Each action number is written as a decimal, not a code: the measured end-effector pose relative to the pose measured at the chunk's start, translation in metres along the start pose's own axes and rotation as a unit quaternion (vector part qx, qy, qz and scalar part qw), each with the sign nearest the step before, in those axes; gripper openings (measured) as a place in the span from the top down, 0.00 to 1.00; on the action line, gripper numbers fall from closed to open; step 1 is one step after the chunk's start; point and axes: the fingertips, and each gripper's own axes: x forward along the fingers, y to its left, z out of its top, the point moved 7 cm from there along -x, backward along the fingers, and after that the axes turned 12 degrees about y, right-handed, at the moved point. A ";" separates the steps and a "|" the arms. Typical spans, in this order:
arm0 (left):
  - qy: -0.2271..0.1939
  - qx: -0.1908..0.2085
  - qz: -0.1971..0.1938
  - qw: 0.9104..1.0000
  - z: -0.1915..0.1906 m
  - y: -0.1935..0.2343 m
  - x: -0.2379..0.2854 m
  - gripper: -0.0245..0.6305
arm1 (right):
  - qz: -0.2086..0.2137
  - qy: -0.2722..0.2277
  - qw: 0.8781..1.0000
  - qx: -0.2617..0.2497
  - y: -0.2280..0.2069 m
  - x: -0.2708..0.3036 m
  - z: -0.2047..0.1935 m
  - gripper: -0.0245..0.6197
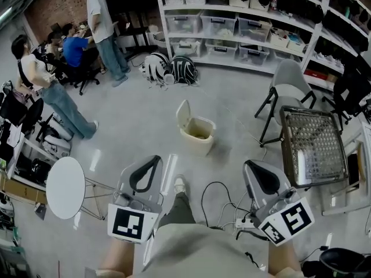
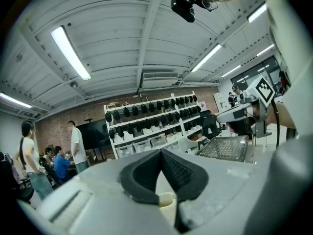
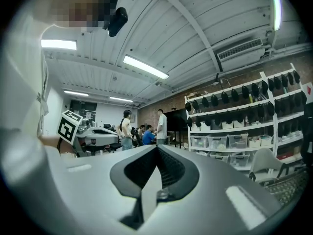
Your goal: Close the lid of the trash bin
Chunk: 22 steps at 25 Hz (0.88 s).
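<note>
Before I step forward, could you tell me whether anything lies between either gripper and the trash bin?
Nothing visible does: only bare floor lies between the left gripper, the right gripper and the trash bin, whose lid stands open.

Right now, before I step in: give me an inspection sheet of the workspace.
Surface: grey floor, glossy, bare around the bin.
Job's things: trash bin stands on the floor ahead; its lid is hinged up, not yet closed.
Clutter: striped bags by the shelves; round white table at left; wire-mesh tray at right.
Grippers: left hand-held gripper and right hand-held gripper both have jaws together with nothing between them, short of the bin.
Cables: black cables loop on the floor by the person's shoe, toward a power strip.
Surroundings: shelves with bins, grey chair, three people at upper left.
</note>
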 end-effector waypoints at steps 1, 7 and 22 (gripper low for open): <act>-0.001 0.000 -0.003 1.000 -0.003 0.003 0.006 0.96 | -0.001 0.003 1.000 0.002 -0.001 0.006 -0.003 0.96; -0.004 -0.003 -0.014 1.000 -0.004 0.033 0.037 0.96 | -0.008 0.015 1.000 0.005 -0.007 0.043 -0.001 0.96; 0.016 -0.015 -0.045 0.999 -0.009 0.199 0.171 0.96 | -0.045 0.066 0.997 0.017 -0.047 0.245 0.045 0.96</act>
